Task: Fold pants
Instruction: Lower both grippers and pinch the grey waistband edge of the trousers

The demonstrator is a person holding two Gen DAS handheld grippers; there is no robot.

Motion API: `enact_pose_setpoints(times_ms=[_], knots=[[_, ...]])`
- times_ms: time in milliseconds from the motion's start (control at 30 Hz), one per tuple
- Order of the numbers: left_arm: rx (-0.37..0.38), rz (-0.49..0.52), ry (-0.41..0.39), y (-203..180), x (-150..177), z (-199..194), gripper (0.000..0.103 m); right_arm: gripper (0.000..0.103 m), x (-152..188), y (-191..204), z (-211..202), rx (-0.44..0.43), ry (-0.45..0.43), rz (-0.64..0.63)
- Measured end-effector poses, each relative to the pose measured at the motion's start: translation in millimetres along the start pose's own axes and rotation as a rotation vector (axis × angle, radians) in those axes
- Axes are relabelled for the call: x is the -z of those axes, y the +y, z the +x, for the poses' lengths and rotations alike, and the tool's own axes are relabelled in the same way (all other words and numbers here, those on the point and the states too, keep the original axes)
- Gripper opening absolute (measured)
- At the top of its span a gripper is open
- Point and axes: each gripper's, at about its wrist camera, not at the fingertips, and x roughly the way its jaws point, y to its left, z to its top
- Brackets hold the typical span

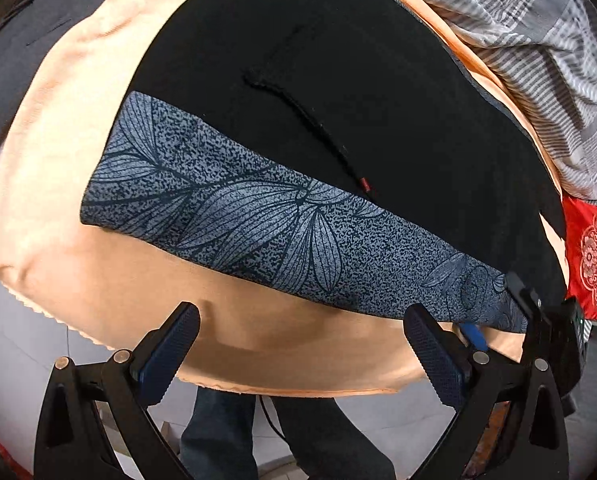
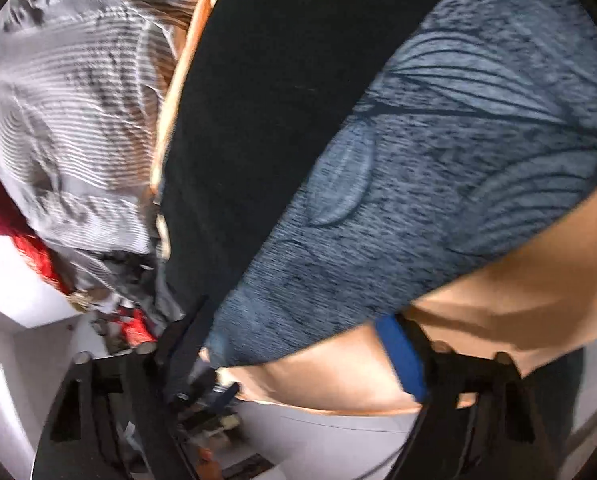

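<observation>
We work with two black grippers: the left gripper [image 1: 300, 354] has dark-blue cross-hatched pads and silver rivets; the right gripper [image 2: 298, 354] carries a bright-blue pad. Dark trousers [image 1: 218, 432] clothe our legs.

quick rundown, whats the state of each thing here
pants: lying flat on the cloth, patterned band along the near edge
drawstring: loose on top of the pants
peach cloth: spread under the pants
left tongs: open, holding nothing
right tongs: open around the patterned edge
striped bedding: crumpled

Peach cloth [image 1: 58, 208] left of pants [image 1: 338, 100] bare; striped bedding [image 1: 538, 60] crowds right.
</observation>
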Motion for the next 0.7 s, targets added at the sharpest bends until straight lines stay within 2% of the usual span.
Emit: enact_pose_setpoints(times_ms=[33,67,100,133,200,233,367,667,700], knots=[[0.006,-0.004,0.001,0,0,1,0.102,0.071,-1,2,2,-0.014,0.003,0.01],[0.015,-0.01,0.002,1,-2,2,0.102,0.06,-2,4,5,-0.024,0.01,0.019],[0.023,-0.015,0.005,3,-2,2,0.102,0.045,-3,4,8,-0.032,0.021,0.028],[0.032,-0.02,0.006,4,-1,2,0.102,0.039,-4,4,12,-0.035,0.037,0.042],[0.054,-0.034,0.003,6,-2,1,0.102,0.019,-6,6,15,-0.051,0.051,0.061],[0.067,-0.042,0.001,7,-3,2,0.102,0.015,-7,10,15,-0.068,0.055,0.061],[0.132,-0.099,-0.004,13,-6,3,0.102,0.013,-5,27,5,-0.133,0.065,0.055],[0.299,-0.304,-0.045,35,-18,4,0.102,0.013,-9,51,-6,-0.13,0.087,0.005],[0.313,-0.316,-0.047,36,-21,5,0.097,0.013,-10,53,-6,-0.13,0.089,0.001]])
